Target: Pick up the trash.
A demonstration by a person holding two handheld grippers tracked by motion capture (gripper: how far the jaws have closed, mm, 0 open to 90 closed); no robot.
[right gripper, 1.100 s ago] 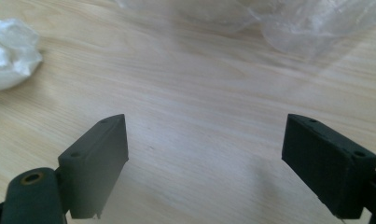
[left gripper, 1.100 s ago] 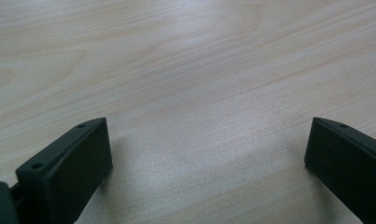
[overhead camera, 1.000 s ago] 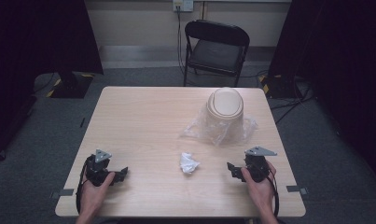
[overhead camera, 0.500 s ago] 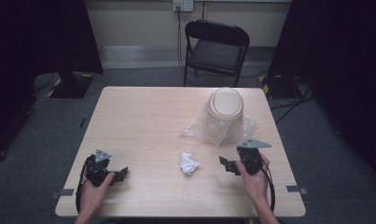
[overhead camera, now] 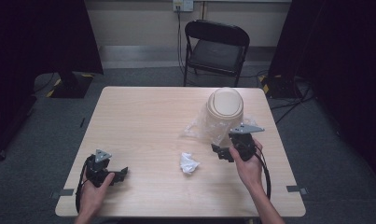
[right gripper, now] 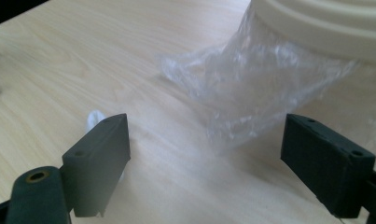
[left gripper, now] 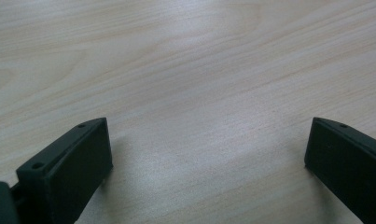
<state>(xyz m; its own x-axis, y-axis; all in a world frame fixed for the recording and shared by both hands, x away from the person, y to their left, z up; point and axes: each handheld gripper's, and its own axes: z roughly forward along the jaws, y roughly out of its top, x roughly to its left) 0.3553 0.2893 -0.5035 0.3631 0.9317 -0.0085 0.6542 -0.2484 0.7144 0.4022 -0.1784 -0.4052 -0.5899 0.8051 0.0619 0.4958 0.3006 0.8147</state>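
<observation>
High view first: two hand-held grippers, one crumpled white paper ball, one clear plastic bag, one cream bin, one folding chair. Nearest is the left gripper (overhead camera: 121, 172), sitting low on the light wood table (overhead camera: 143, 116) near its front left corner, held by the person's left hand (overhead camera: 93, 191). Its own view has both jaws spread wide over bare wood, nothing between them. The right gripper (overhead camera: 219, 152) is a bit further in on the right side, in the right hand (overhead camera: 247, 163), jaws also wide apart and holding nothing; in the right gripper view they frame the edge of the plastic bag (right gripper: 251, 88) without touching it. The paper ball (overhead camera: 189, 163) lies between the two grippers, closer to the right one. Behind that, the bag (overhead camera: 199, 127) is spread flat on the table against the base of the cream bin (overhead camera: 225, 109). The bin has its lid on, so can't tell what's inside. Past the table's far edge stands the black folding chair (overhead camera: 216, 46).
</observation>
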